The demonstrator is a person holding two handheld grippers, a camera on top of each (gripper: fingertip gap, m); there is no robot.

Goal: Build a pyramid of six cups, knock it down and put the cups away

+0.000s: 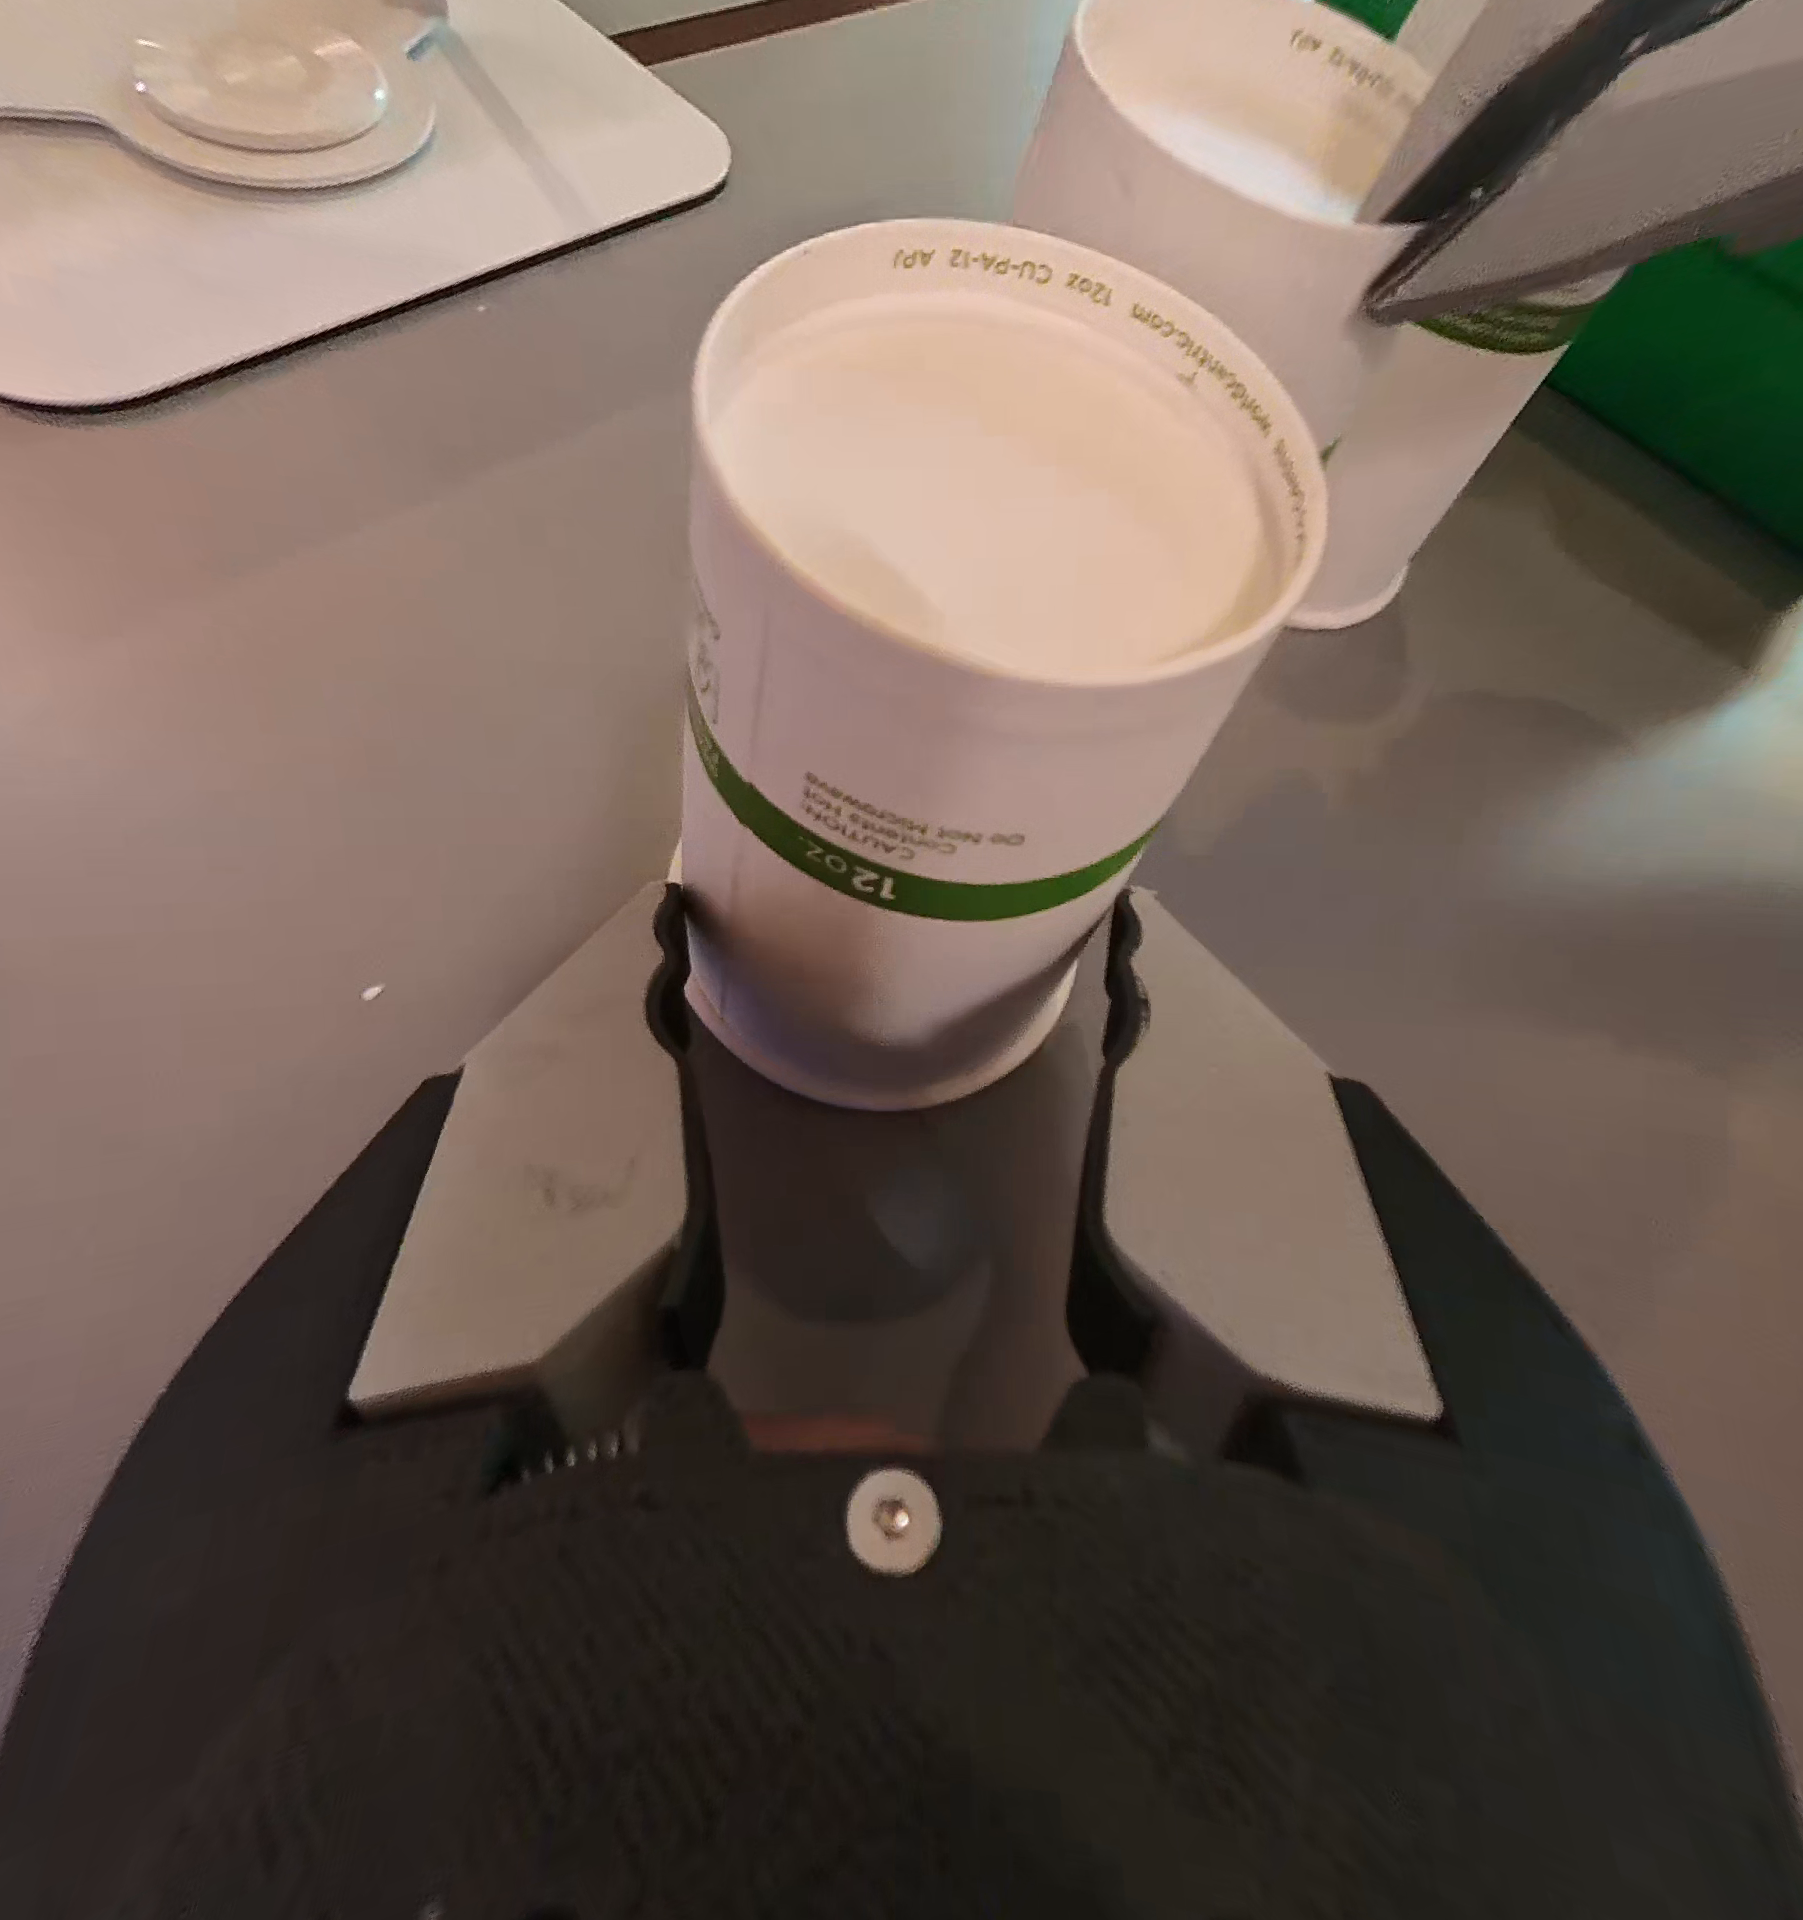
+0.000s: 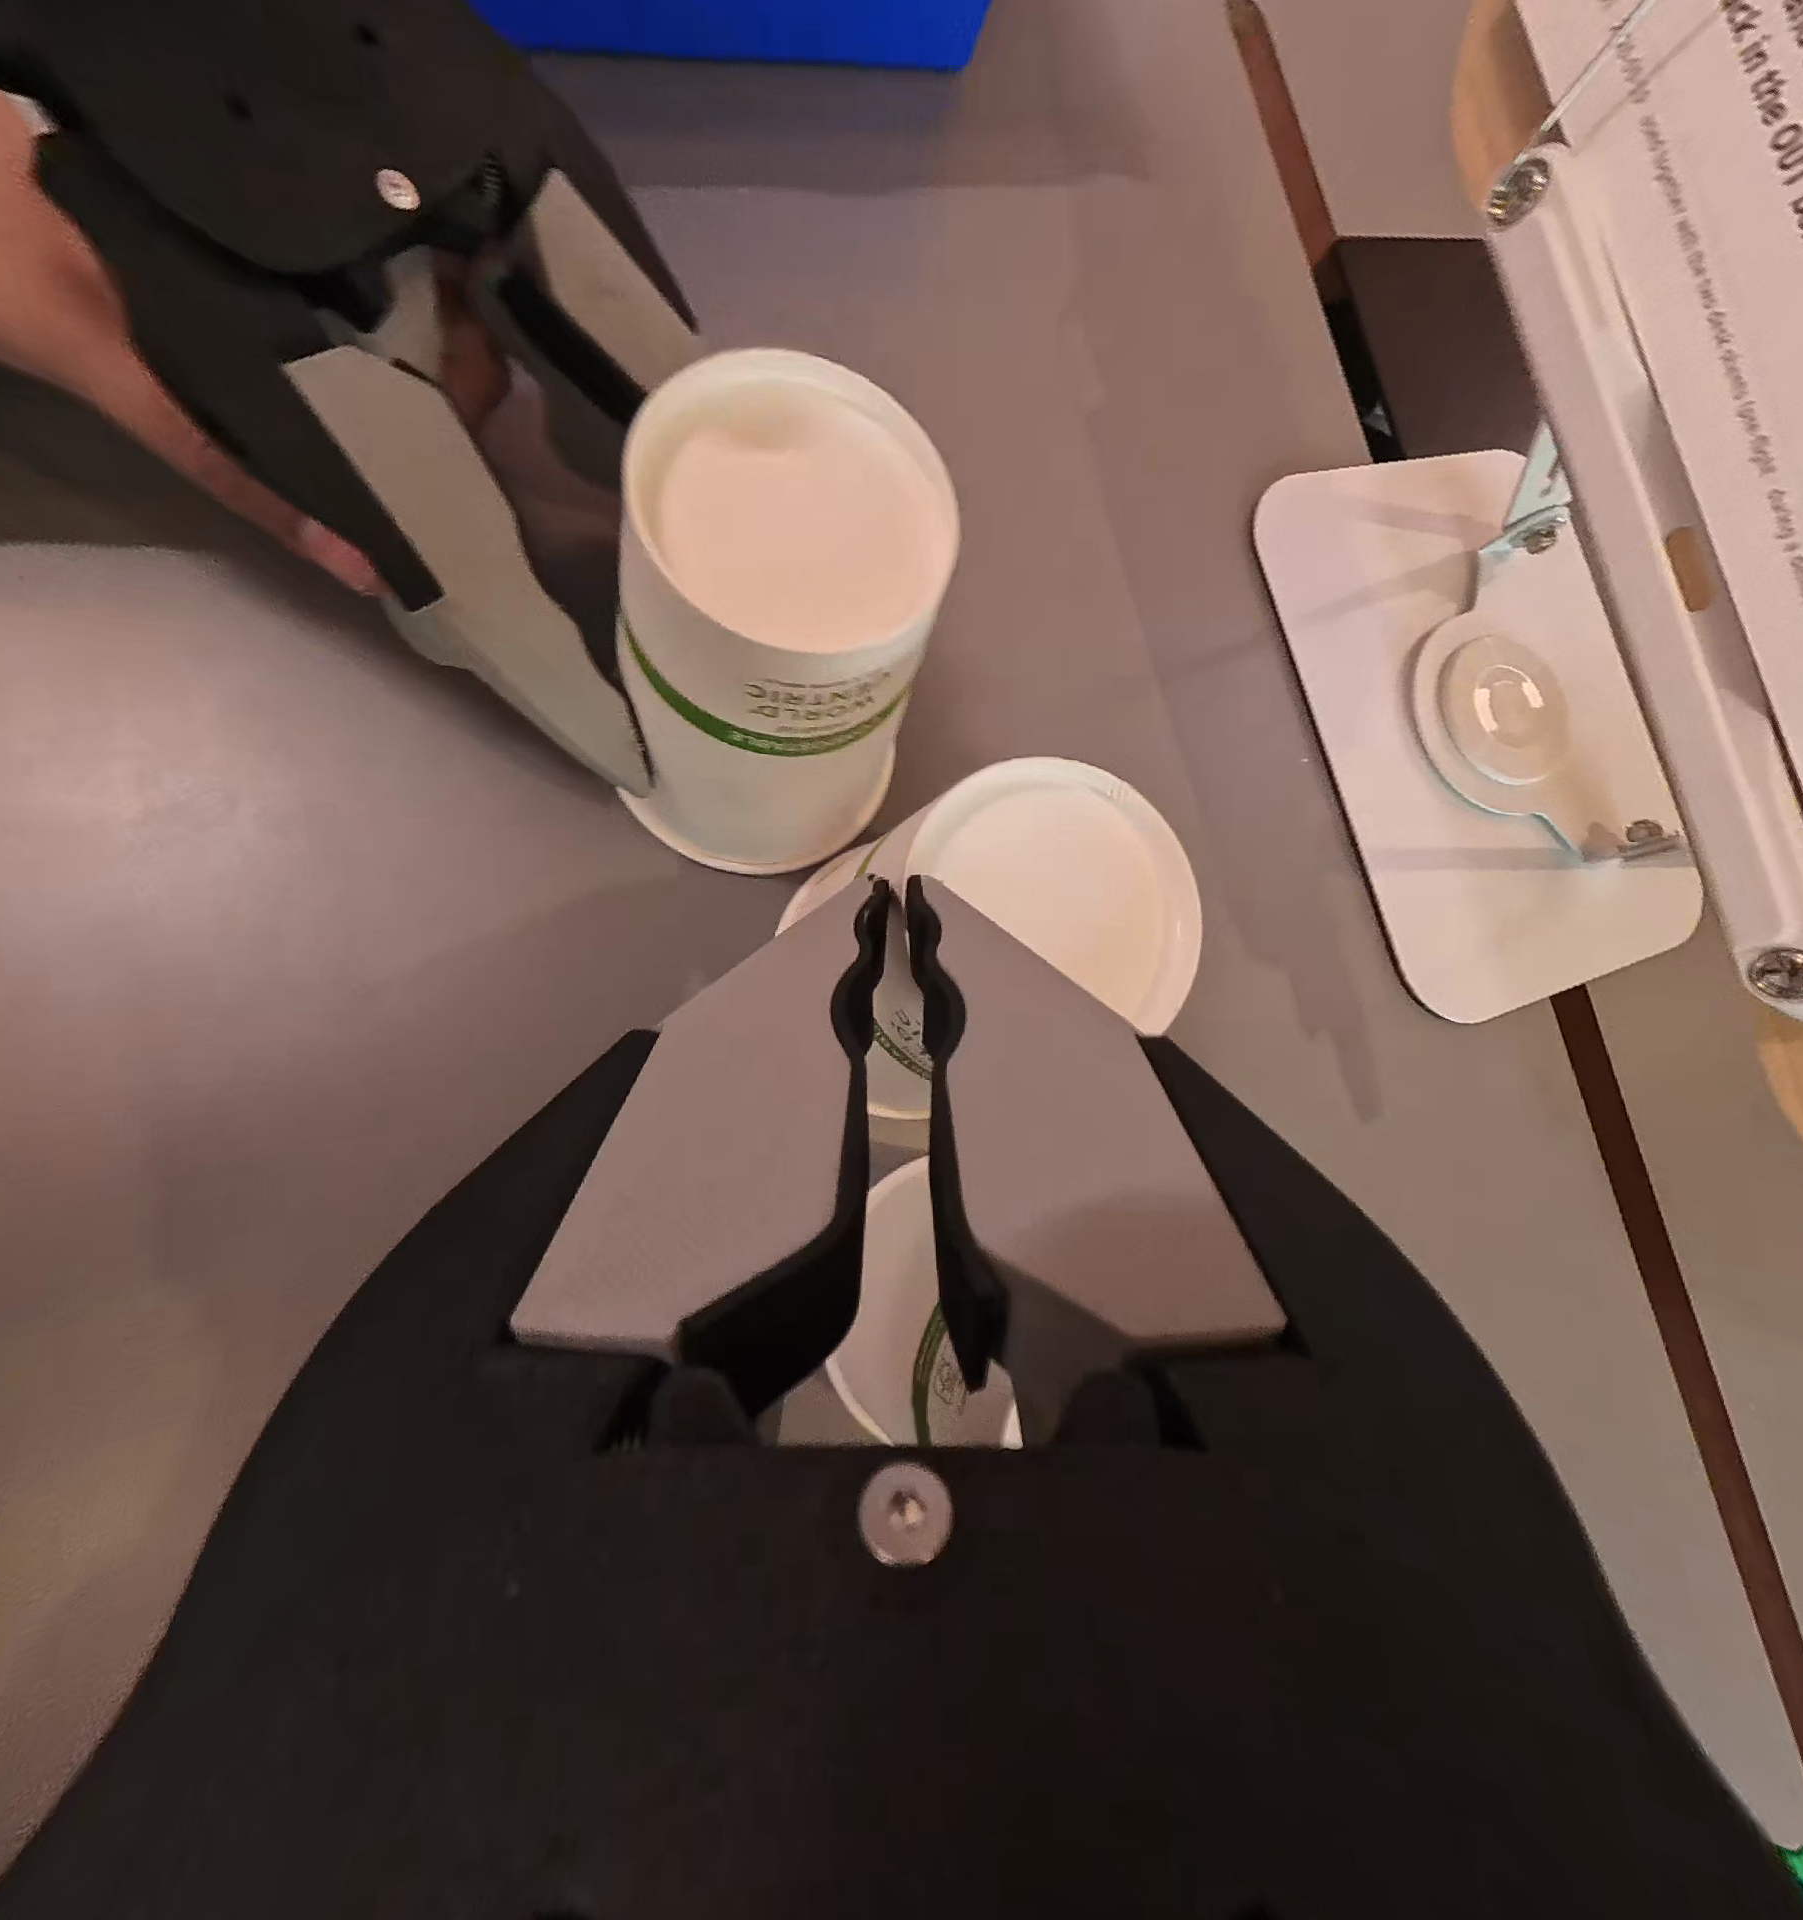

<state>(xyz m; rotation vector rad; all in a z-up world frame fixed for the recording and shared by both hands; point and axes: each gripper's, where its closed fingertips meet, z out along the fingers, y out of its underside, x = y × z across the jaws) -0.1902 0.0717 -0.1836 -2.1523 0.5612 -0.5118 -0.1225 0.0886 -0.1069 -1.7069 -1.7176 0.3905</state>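
— Gripping low, the left gripper [image 1: 902, 935] clamps an upside-down cup [image 1: 980, 665] tilted on the table [image 1: 305, 727].
— Right gripper [image 2: 897, 888]?
— Above a second cup [image 2: 1053, 894], fingers almost together, holding nothing. Bare table lies left.

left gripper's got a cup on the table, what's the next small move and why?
Probably open the left gripper and back off. Its cup stands upside down, rim seemingly on the grey table, close beside a second upside-down cup. The right gripper hovers shut above that second one.
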